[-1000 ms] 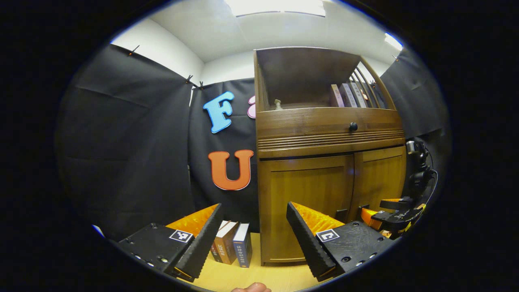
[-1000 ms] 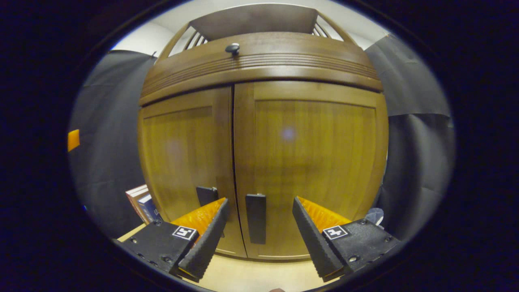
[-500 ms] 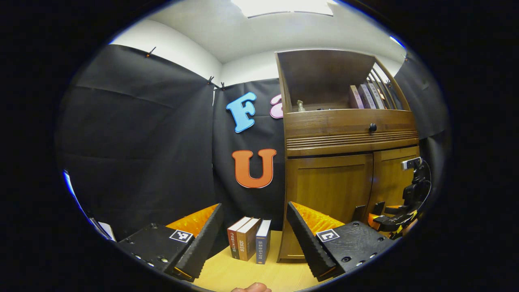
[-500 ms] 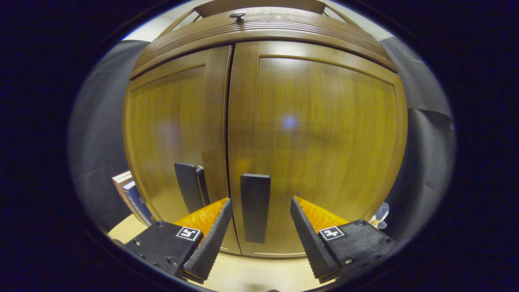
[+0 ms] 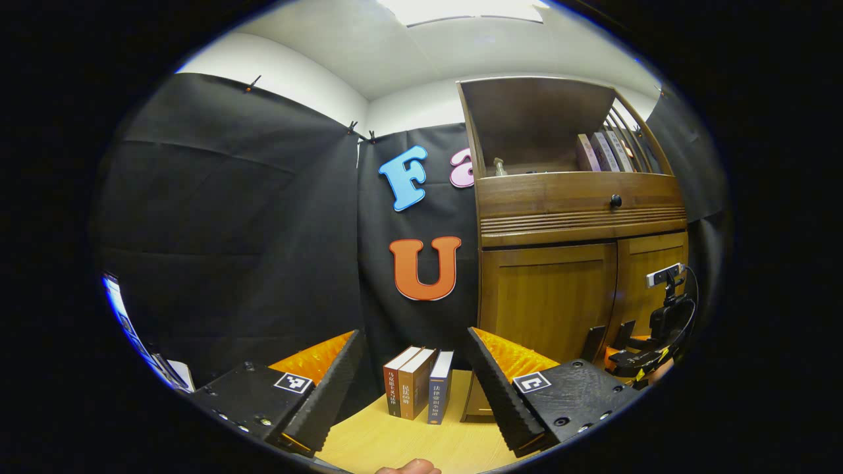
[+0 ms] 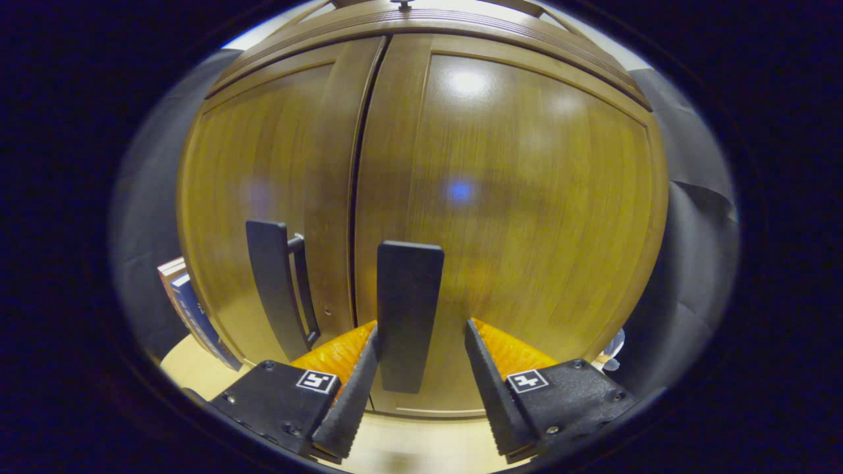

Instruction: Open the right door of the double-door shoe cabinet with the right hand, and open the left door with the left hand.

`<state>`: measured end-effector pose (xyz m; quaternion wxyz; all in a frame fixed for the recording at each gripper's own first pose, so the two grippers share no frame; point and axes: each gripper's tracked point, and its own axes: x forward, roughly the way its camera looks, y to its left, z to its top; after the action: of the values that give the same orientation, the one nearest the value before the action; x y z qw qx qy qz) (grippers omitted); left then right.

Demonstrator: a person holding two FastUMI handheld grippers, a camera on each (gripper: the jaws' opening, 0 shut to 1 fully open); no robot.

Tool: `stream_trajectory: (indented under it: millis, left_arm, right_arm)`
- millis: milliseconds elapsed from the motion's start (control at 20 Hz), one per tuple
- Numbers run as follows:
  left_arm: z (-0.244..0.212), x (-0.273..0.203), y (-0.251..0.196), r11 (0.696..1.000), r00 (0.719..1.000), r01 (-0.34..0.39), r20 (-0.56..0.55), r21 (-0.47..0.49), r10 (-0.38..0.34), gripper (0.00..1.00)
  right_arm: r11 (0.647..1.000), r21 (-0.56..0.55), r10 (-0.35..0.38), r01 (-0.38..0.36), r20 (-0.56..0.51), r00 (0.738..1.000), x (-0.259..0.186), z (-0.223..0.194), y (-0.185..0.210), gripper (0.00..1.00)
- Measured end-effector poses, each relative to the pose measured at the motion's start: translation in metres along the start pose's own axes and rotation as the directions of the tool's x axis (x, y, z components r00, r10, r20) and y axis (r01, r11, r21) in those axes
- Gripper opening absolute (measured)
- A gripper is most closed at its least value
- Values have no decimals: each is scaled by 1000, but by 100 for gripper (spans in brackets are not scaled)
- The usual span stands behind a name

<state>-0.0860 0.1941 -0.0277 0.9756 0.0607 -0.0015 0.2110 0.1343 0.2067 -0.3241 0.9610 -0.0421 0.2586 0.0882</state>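
Closer now, the right gripper [image 6: 418,385] has advanced until the right door's handle [image 6: 408,316] stands between its wide-open, empty fingers, just right of the left door's handle [image 6: 275,289]. Left gripper [image 5: 415,385] hangs open and empty, well off the closed cabinet [image 5: 579,263]. Closing off-centre could let the handle slip out.

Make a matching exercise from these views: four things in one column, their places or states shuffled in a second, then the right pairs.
1. right door handle
2. left door handle
3. three books
4. left gripper

a. standing upright on the floor beside the cabinet
b. between the open fingers of the right gripper
c. open, away from the doors
d. free, nothing around it

Pairs: 1-b, 2-d, 3-a, 4-c
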Motion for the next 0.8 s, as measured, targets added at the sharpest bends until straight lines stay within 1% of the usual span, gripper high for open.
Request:
stream_trajectory:
  millis: [50,150,200,250,300,400,500,700,800]
  left_arm:
    - [-2,0,0,1000,1000,2,-6,0,-2,95]
    - [-2,1,1,1000,1000,4,-7,2,-4,95]
    - [-4,3,1,1000,1000,6,-10,0,-6,95]
    - [-7,3,1,1000,1000,9,-16,-3,-9,95]
    - [-10,4,0,1000,1000,17,-22,-7,-17,95]
    - [-14,8,-3,999,999,32,-35,-10,-32,95]
    - [-17,13,-8,999,998,52,-46,-17,-53,95]
    - [-19,24,-26,993,992,113,-52,-36,-115,95]
    - [-23,30,-40,988,987,149,-56,-46,-151,95]
  right_arm:
    - [1000,14,7,-7,-4,1000,1,-1,2,77]
    - [999,34,23,-23,-14,1000,3,-6,9,66]
    - [999,46,30,-29,-24,999,5,-10,13,55]
    - [998,58,35,-33,-33,999,7,-14,16,51]
    - [997,69,33,-31,-29,999,7,-14,16,43]
    - [996,78,37,-35,-28,999,8,-15,17,37]
    - [995,88,42,-40,-28,999,6,-15,17,36]
    - [994,101,50,-46,-33,998,3,-17,17,29]
    - [994,98,57,-53,-40,998,-6,-22,17,28]
